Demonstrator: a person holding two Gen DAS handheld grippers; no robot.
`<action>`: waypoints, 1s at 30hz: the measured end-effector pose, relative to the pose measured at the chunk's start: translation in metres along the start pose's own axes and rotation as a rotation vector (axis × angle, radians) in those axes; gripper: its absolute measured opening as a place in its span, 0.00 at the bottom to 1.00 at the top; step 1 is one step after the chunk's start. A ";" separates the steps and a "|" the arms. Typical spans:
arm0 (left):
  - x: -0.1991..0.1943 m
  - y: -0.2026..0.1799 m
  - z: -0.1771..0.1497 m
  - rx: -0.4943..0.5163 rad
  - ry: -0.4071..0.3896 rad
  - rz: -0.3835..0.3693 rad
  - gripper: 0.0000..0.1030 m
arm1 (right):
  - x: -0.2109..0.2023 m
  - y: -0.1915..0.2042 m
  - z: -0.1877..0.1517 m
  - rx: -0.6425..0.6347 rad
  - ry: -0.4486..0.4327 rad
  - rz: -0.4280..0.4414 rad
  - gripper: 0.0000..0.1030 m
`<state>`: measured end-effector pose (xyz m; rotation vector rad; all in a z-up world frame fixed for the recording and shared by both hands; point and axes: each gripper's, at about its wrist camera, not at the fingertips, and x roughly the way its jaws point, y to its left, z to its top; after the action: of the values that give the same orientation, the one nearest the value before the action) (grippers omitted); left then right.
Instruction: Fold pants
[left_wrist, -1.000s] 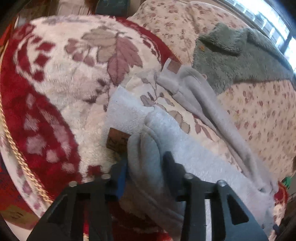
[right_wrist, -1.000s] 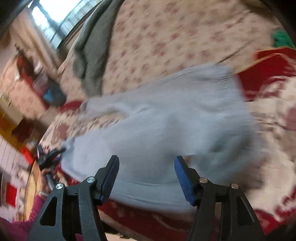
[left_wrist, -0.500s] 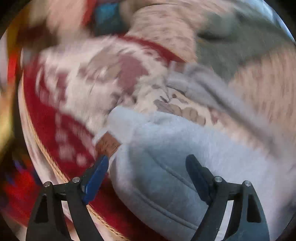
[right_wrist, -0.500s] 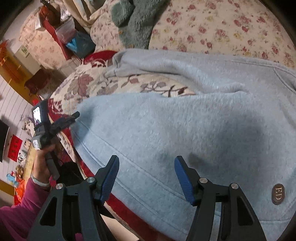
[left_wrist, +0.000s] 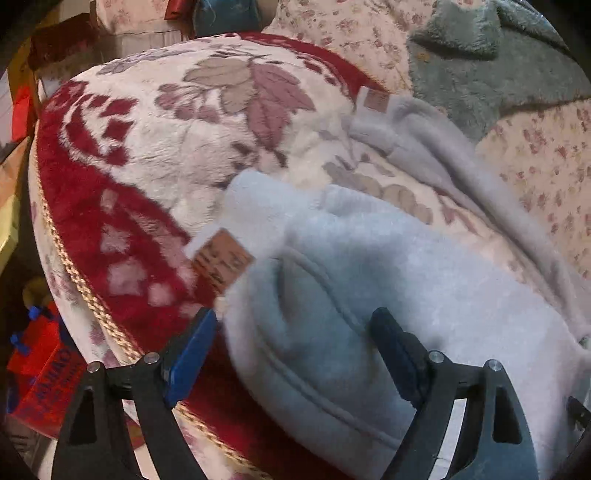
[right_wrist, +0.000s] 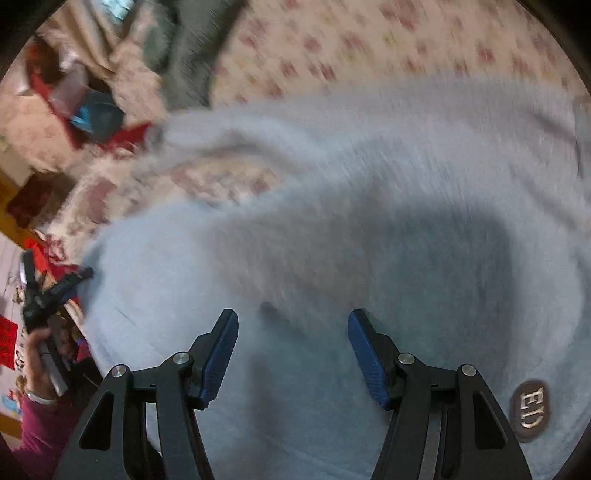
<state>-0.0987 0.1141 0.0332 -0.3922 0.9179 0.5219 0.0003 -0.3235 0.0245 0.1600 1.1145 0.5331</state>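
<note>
Light grey fleece pants (left_wrist: 388, 266) lie spread on a red and cream floral blanket (left_wrist: 155, 155). One leg ends near me with a brown tag (left_wrist: 221, 260); the other leg's cuff (left_wrist: 373, 122) lies further back. My left gripper (left_wrist: 291, 339) is open, its jaws straddling the near leg's hem without gripping it. In the right wrist view the pants (right_wrist: 369, 221) fill the frame, with an oval metal badge (right_wrist: 530, 410) at lower right. My right gripper (right_wrist: 291, 343) is open just above the fabric. The left gripper also shows there (right_wrist: 51, 291), held by a hand.
A grey-green fleece garment (left_wrist: 491, 62) lies on a flowered bedspread (left_wrist: 546, 155) behind the pants. The blanket's braided edge (left_wrist: 74, 273) drops off at the left, with red items (left_wrist: 37, 373) on the floor below. Clutter stands at the back left (right_wrist: 85, 103).
My left gripper let go of the near leg's hem and opened; the leg now lies flat. My right gripper stayed open and moved closer over the pants.
</note>
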 end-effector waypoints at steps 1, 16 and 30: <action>-0.005 -0.003 0.000 0.009 -0.017 0.003 0.82 | -0.003 0.001 0.000 -0.008 0.005 0.002 0.65; -0.027 -0.137 0.093 0.188 -0.069 -0.301 0.90 | -0.085 -0.046 0.082 -0.019 -0.123 -0.068 0.74; 0.069 -0.182 0.199 0.469 -0.083 -0.316 0.90 | -0.043 -0.094 0.173 -0.483 -0.017 -0.278 0.75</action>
<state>0.1692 0.0905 0.1039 -0.0834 0.8478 0.0262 0.1705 -0.4015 0.0998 -0.4043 0.9431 0.5334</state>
